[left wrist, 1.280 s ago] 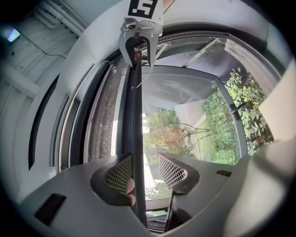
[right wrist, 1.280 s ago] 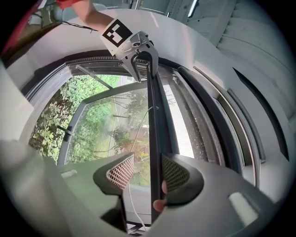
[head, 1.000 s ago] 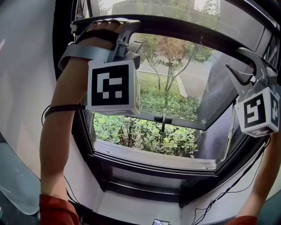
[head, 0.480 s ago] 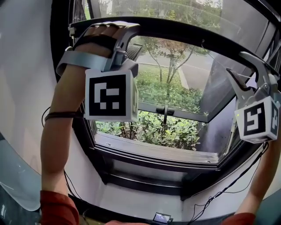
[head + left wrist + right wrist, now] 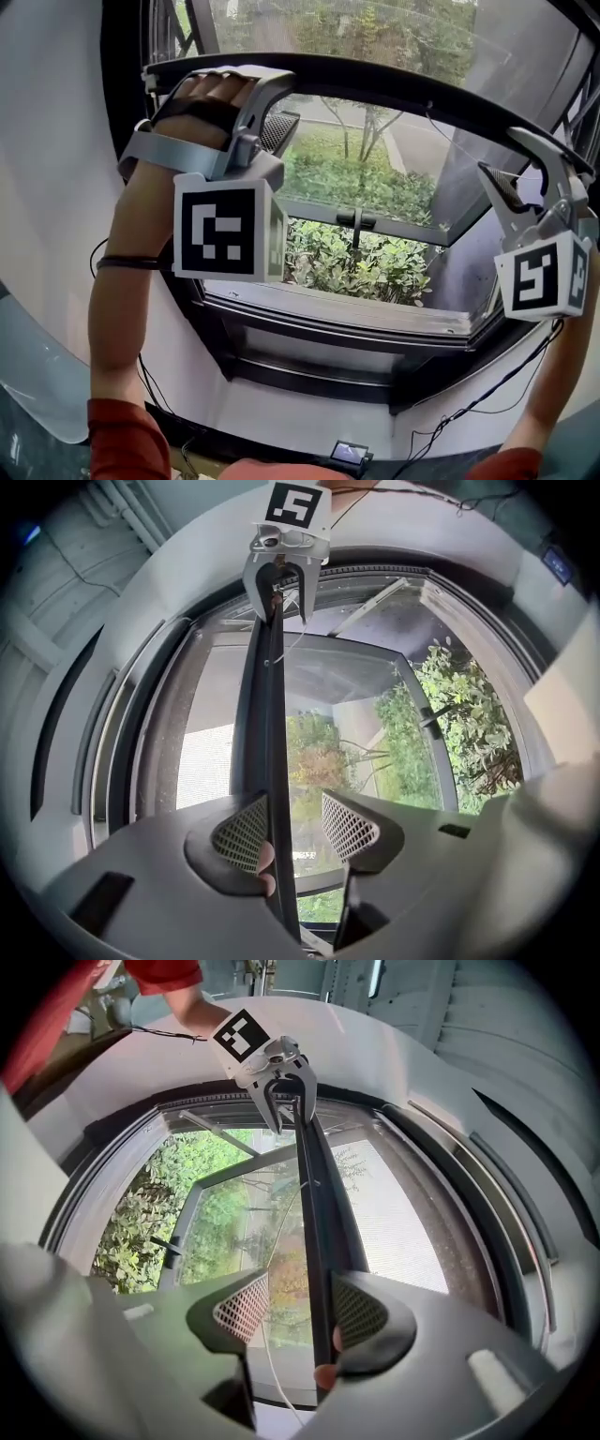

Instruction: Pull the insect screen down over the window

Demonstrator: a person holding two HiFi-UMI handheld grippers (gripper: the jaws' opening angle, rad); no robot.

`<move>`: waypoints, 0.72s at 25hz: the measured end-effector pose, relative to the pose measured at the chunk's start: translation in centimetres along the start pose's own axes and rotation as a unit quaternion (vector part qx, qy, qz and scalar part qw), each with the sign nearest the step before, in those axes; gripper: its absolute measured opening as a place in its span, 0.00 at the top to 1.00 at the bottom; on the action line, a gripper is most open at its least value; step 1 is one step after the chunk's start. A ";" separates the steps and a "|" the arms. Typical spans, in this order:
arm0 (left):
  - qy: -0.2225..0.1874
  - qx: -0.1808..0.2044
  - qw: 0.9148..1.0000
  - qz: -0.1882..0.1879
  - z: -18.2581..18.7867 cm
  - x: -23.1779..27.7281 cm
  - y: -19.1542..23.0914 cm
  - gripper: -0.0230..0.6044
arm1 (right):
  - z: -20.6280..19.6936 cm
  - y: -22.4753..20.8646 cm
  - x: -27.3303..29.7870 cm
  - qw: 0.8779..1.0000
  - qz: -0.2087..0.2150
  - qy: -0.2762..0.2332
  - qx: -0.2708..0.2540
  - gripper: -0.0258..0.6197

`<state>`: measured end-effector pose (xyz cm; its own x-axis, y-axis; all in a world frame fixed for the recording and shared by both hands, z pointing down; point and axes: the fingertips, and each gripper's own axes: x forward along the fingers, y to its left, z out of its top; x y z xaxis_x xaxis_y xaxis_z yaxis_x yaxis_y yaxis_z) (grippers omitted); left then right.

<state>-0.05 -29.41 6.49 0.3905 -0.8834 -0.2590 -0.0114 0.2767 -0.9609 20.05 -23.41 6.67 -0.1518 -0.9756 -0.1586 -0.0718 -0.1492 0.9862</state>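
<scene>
left gripper point(image 5: 286, 819): fingers point(image 5: 242, 834) apart, screen bar point(image 5: 267, 714) between | right gripper point(image 5: 295, 1312): likewise apart, just widening | pale wall point(image 5: 47, 141)

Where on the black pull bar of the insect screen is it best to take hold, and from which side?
Probably near both ends of the pull bar, approached from the room side with jaws above and below it. The bar is long, thin and spans the whole window, so two spread grips should keep it level.
</scene>
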 end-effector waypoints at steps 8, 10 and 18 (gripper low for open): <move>-0.001 0.003 1.000 -0.016 0.2 -0.9 -3.0 0.67 | -0.2 3.2 -0.7 1.000 0.020 0.002 0.015 0.63; -0.002 0.001 1.000 -0.021 0.3 -1.1 -3.8 0.67 | -0.2 4.2 -0.8 0.999 0.027 -0.001 0.021 0.62; -0.006 -0.004 0.999 -0.036 0.8 -2.5 -6.6 0.67 | -0.3 7.5 -1.9 0.999 0.041 -0.002 0.027 0.59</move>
<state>-0.16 -28.73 13.55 0.4011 -0.8963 -0.1889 0.0086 0.2099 -0.9777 20.11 -22.77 14.36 -0.1628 -0.9836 -0.0770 -0.1128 -0.0590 0.9919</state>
